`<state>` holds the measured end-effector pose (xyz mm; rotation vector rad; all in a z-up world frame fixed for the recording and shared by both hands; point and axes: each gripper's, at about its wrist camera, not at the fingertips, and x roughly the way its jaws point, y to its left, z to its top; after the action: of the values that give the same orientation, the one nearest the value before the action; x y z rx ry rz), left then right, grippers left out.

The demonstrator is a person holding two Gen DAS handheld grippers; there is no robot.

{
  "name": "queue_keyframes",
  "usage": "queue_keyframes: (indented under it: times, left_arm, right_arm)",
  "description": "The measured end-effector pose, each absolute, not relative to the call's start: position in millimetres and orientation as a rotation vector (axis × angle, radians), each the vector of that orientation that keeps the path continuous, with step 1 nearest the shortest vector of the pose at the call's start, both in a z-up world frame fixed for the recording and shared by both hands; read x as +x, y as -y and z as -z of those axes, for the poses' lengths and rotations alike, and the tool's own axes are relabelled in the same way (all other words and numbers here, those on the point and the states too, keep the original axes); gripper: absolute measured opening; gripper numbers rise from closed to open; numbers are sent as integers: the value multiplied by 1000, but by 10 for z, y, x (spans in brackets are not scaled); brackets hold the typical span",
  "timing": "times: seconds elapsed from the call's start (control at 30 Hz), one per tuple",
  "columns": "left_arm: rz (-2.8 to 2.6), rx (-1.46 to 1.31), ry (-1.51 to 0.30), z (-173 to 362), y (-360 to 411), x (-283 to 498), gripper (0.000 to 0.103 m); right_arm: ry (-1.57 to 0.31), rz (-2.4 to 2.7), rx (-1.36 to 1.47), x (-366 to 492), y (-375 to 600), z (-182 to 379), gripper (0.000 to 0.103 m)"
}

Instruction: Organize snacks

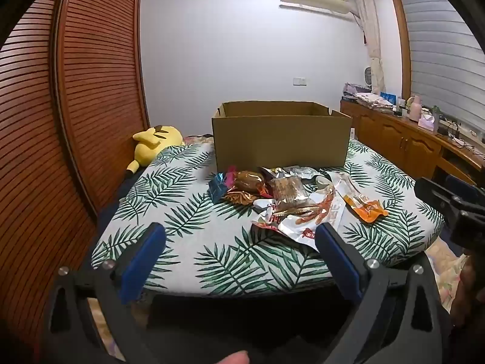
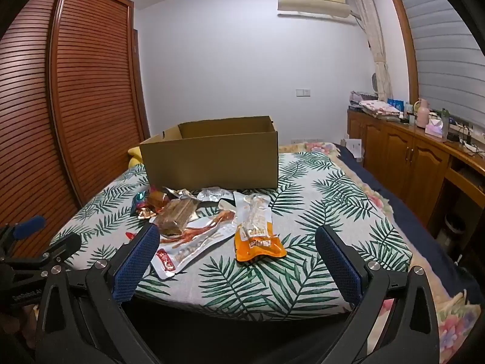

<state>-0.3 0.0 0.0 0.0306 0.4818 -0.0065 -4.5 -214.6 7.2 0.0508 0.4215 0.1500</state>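
Nothing sorted yet, by the look of it: the snacks (image 2: 209, 221) lie in a loose heap on the bed (image 2: 303, 273) mid-way across, just in front of the open box (image 2: 212, 157) that stands toward the far edge, an orange packet (image 2: 257, 236) nearest the near edge. Both the left gripper (image 1: 239, 242) and the right gripper (image 2: 236, 245) hover at the near edge with jaws spread wide and nothing between them. The box floor is hidden behind its front wall, so whether anything is already inside I cannot tell, and the overlapping packets are hard to count.
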Motion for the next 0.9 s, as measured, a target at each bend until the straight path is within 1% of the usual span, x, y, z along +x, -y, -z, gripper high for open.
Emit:
queue_keyframes:
  times: [0.9]
  left_arm:
    - [13, 24, -468, -103, -22, -36, 100]
  right_arm:
    - [-424, -147, 57, -54, 2168, -60, 103]
